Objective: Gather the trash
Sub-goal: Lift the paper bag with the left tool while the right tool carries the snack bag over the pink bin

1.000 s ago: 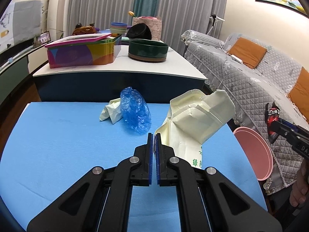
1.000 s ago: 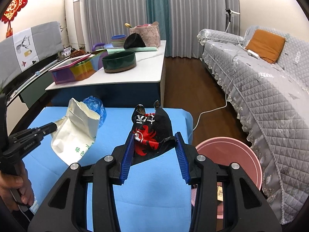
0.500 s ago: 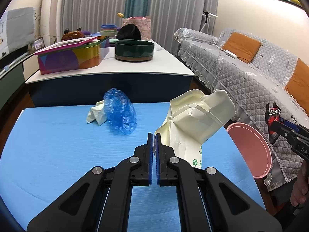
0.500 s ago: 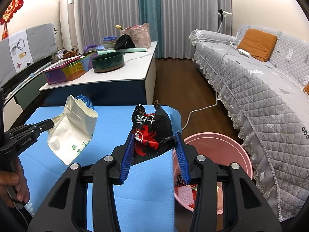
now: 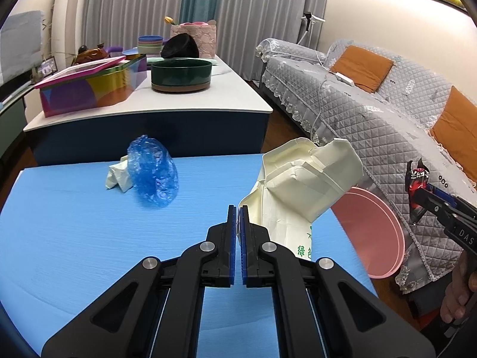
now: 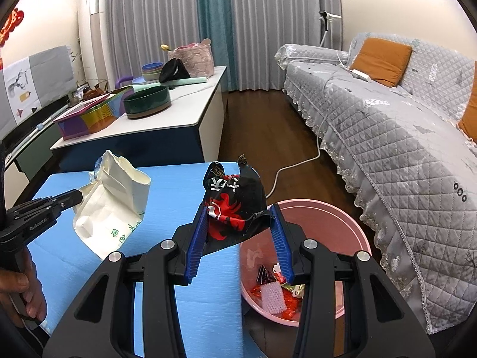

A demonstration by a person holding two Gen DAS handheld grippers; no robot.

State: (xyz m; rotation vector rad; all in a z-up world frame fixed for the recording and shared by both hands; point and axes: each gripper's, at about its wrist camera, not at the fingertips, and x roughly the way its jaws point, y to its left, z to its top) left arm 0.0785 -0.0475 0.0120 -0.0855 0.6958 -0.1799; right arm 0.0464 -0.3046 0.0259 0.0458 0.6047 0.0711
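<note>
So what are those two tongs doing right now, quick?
Left tongs: closed, pinching the cream paper bag.
Right tongs: gripping the black and red wrapper.

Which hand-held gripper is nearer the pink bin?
Right. The right hand-held gripper hangs at the pink bin rim; the left hand-held gripper is farther back over the blue table.

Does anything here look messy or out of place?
Yes: a crumpled blue plastic bag and a scrunched white paper scrap lie loose on the blue table, uncollected. The pink round bin already holds wrappers.
</note>
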